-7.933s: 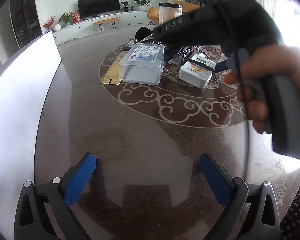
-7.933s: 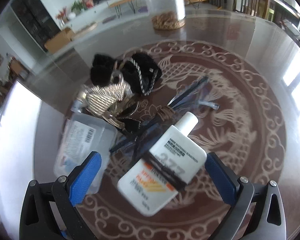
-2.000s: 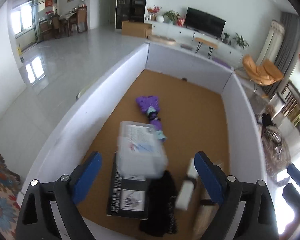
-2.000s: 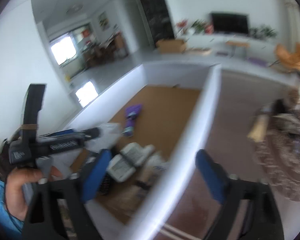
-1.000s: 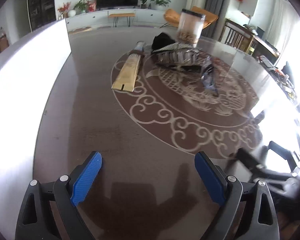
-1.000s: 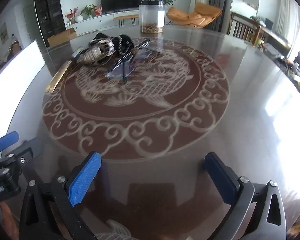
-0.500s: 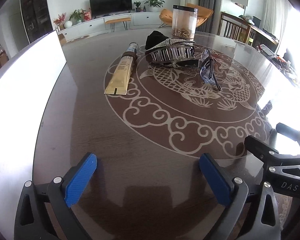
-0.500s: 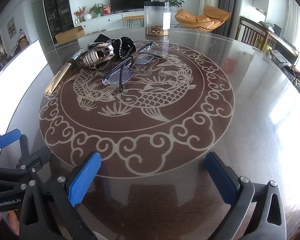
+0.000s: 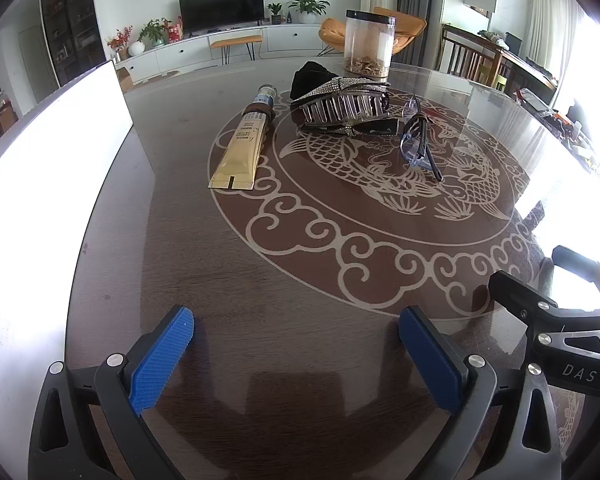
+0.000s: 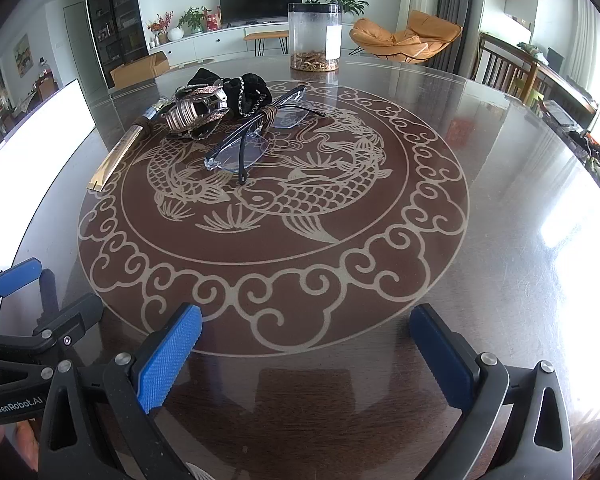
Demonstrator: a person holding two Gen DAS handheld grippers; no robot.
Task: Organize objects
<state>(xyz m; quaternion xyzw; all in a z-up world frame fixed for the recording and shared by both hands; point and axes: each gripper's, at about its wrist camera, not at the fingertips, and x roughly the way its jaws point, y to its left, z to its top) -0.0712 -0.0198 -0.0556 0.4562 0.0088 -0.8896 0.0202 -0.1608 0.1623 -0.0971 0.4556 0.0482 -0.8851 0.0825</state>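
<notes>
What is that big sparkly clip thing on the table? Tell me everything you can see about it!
It's a large hair claw clip, silver-coloured and metallic-looking, with a row of long curved teeth along each side and tiny sparkly stones covering its top. It lies on its side on the glossy dark table, at the far edge of the fish pattern, teeth closed together. It rests against a black fabric pouch behind it. A gold tube lies to its left, apart from it, and glasses sit close on its right.

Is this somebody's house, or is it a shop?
Most likely a home's living and dining room: a television on a long white cabinet, an orange lounge chair, and a big round table.
</notes>
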